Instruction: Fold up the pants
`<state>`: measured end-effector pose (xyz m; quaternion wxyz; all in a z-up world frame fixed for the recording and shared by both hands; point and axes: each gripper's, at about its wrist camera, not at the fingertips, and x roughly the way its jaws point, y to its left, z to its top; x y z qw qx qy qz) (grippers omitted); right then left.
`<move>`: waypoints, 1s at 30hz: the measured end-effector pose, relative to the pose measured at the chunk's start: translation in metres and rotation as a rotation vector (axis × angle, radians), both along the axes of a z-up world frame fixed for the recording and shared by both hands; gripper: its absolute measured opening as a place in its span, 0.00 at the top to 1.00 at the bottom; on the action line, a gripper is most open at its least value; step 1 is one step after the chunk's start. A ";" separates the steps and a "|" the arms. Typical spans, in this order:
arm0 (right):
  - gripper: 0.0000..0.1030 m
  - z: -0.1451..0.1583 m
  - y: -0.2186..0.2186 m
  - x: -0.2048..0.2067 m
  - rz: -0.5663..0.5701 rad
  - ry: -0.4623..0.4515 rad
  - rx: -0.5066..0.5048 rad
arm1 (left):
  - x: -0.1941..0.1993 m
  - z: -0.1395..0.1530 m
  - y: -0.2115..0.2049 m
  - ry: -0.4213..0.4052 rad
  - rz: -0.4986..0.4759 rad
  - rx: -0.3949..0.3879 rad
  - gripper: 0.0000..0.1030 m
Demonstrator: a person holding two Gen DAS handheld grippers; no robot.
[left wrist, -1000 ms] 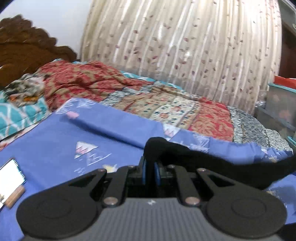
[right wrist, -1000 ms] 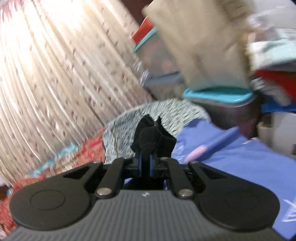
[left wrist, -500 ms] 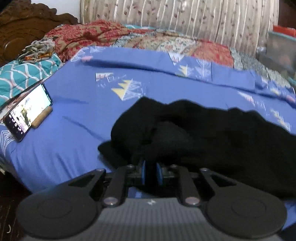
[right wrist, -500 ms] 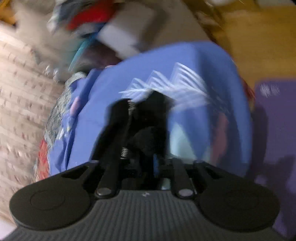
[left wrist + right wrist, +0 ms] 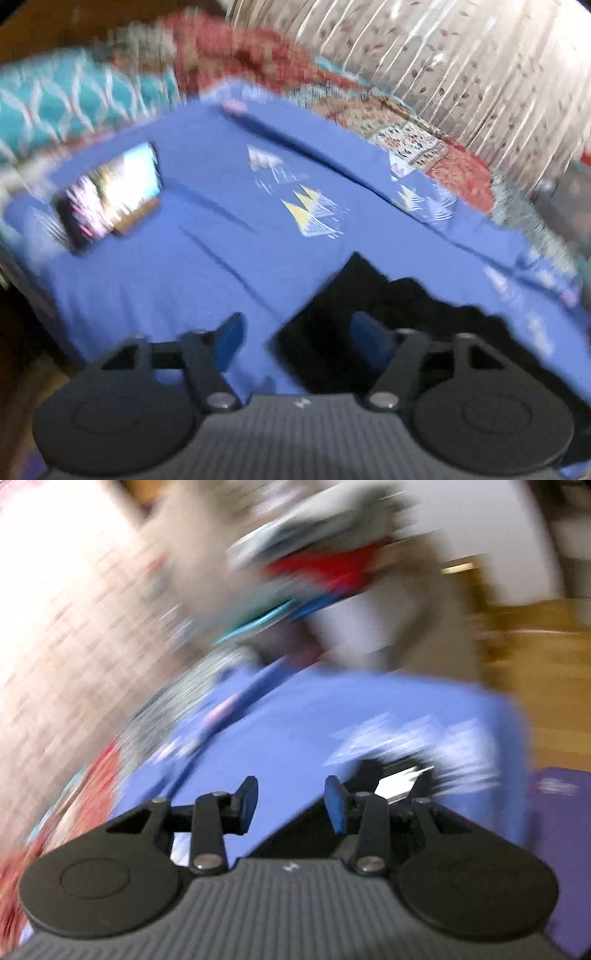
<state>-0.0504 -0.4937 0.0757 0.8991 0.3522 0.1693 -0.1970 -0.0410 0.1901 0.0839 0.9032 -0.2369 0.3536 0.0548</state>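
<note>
Both grippers just released black pants point(image 5: 388, 306); no legible text.

Black pants point(image 5: 399, 317) on blue bedsheet point(image 5: 207, 266)

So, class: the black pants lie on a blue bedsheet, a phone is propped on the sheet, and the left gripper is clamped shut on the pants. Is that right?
Not quite. The left gripper is open, not clamped shut: in the left wrist view its jaws have just been opening and stand wide apart, no pad pressing cloth. The black pants do lie on the blue bedsheet, with the phone propped there.
</note>
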 end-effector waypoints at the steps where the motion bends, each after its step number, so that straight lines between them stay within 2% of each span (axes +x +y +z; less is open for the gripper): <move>1: 0.58 0.000 0.014 0.016 0.076 -0.001 0.008 | 0.013 -0.005 0.006 0.008 -0.015 -0.083 0.10; 3: 0.58 -0.004 0.054 0.059 0.264 0.021 0.023 | 0.038 -0.019 0.011 0.028 -0.023 -0.185 0.07; 5: 0.58 -0.011 0.096 0.090 0.414 0.056 0.015 | 0.069 -0.034 0.011 0.070 -0.041 -0.210 0.09; 7: 0.58 -0.024 0.144 0.117 0.562 0.113 0.006 | 0.096 -0.053 0.004 0.144 -0.057 -0.223 0.46; 8: 0.58 -0.031 0.162 0.127 0.615 0.138 0.005 | 0.102 -0.060 0.000 0.169 -0.073 -0.229 0.78; 9: 0.58 -0.038 0.180 0.138 0.664 0.165 0.001 | 0.102 -0.062 -0.006 0.166 -0.082 -0.215 0.90; 10: 0.58 -0.048 0.201 0.147 0.710 0.205 -0.011 | 0.097 -0.056 -0.012 0.130 -0.079 -0.166 0.91; 13: 0.58 -0.076 0.232 0.164 0.767 0.324 -0.050 | 0.060 -0.032 -0.015 -0.025 -0.012 0.044 0.91; 14: 0.59 -0.083 0.235 0.170 0.763 0.346 -0.069 | 0.045 -0.029 -0.009 -0.040 0.024 0.075 0.91; 17: 0.59 -0.089 0.232 0.163 0.777 0.312 -0.080 | 0.019 -0.055 0.013 0.061 0.074 0.002 0.89; 19: 0.59 -0.091 0.232 0.159 0.794 0.311 -0.060 | 0.008 -0.071 0.013 0.108 0.075 -0.002 0.69; 20: 0.59 -0.091 0.233 0.160 0.796 0.313 -0.047 | 0.002 -0.071 0.013 0.108 0.092 0.013 0.51; 21: 0.58 -0.088 0.234 0.161 0.796 0.317 -0.034 | 0.000 -0.068 0.016 0.095 0.099 0.015 0.40; 22: 0.57 -0.086 0.236 0.157 0.800 0.320 -0.024 | -0.001 -0.062 0.019 0.070 0.099 0.007 0.36; 24: 0.55 -0.076 0.236 0.142 0.816 0.313 -0.017 | 0.000 -0.047 0.028 0.005 0.125 -0.005 0.20; 26: 0.55 -0.063 0.237 0.131 0.844 0.271 -0.033 | 0.016 -0.033 0.034 -0.046 0.124 0.014 0.13; 28: 0.54 -0.050 0.239 0.130 0.861 0.225 -0.068 | 0.044 -0.025 0.035 -0.046 0.061 0.046 0.06; 30: 0.42 -0.040 0.246 0.139 0.864 0.199 -0.097 | 0.072 -0.027 0.029 -0.036 -0.033 0.086 0.04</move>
